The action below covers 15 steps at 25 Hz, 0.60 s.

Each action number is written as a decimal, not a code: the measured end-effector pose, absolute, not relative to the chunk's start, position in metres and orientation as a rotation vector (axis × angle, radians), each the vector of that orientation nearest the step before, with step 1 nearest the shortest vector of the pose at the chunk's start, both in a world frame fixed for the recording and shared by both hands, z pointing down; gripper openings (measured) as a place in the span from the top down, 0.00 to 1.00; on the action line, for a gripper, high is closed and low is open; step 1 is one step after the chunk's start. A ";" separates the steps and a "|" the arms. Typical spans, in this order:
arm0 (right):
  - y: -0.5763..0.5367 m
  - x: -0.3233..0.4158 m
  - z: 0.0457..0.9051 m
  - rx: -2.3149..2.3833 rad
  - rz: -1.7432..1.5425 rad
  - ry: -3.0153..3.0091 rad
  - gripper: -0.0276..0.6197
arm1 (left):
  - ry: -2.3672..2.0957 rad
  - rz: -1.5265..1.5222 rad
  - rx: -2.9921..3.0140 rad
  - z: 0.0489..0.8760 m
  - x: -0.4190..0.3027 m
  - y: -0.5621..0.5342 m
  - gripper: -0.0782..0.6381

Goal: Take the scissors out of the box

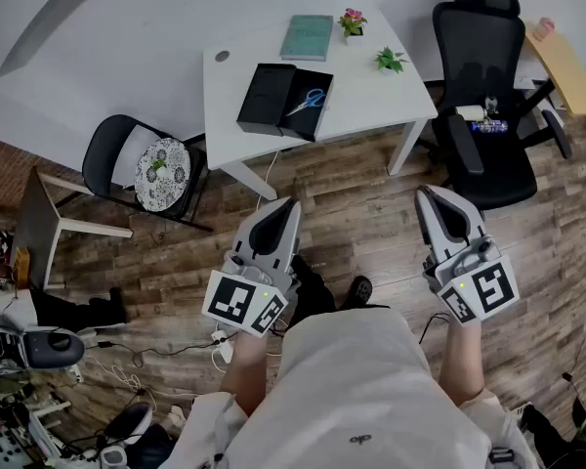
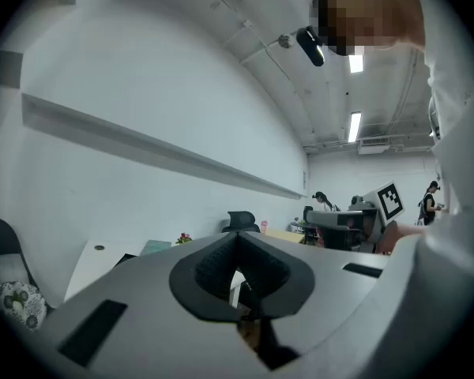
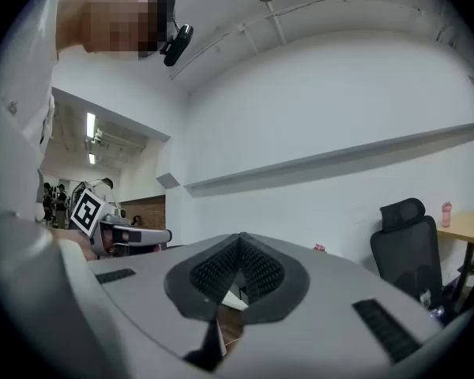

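**A:** Any progress on getting the scissors (image 1: 308,101) out?

**B:** None to speak of. Lying inside the open black box (image 1: 262,98), in its right-hand part, up on the white surface (image 1: 371,106) far ahead. Untouched, by the look of it.

**A:** Holding anything with the left claw (image 1: 284,204)?

**B:** No. Pressed shut, nothing between the jaws, pointing level above the wooden floor (image 1: 361,228), well apart from the surface. Same for the right claw (image 1: 431,194): closed on nothing, level, just as far off.

**A:** Left to do, then?

**B:** Everything, judging from here. Walking up to the surface, spreading one claw, closing it on the scissors, lifting clear of the box. Possibly steadying the box with the other claw, given how near the front edge of the surface.

**A:** Anything in the way?

**B:** Hardly. Only a teal book (image 1: 307,37), a pink-flowered pot (image 1: 352,20) and a small green plant (image 1: 391,61) behind and beside the box, all apart from the scissors. Also a black office chair (image 1: 479,66) off to the right of the surface.
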State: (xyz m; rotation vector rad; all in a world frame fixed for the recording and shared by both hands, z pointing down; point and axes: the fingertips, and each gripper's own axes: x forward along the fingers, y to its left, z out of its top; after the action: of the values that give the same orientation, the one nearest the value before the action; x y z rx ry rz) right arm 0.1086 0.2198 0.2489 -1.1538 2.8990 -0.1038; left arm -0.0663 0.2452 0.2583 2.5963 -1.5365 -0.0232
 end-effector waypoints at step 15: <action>0.241 0.146 0.252 -1.181 -0.161 2.841 0.95 | -1.488 -0.017 2.630 0.255 -0.023 0.264 0.86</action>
State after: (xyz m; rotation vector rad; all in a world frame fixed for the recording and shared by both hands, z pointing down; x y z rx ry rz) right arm 0.1460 0.2413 0.2515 -1.1806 2.8410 -0.1609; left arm -0.0228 0.2640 0.2553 2.6304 -1.4882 -0.0171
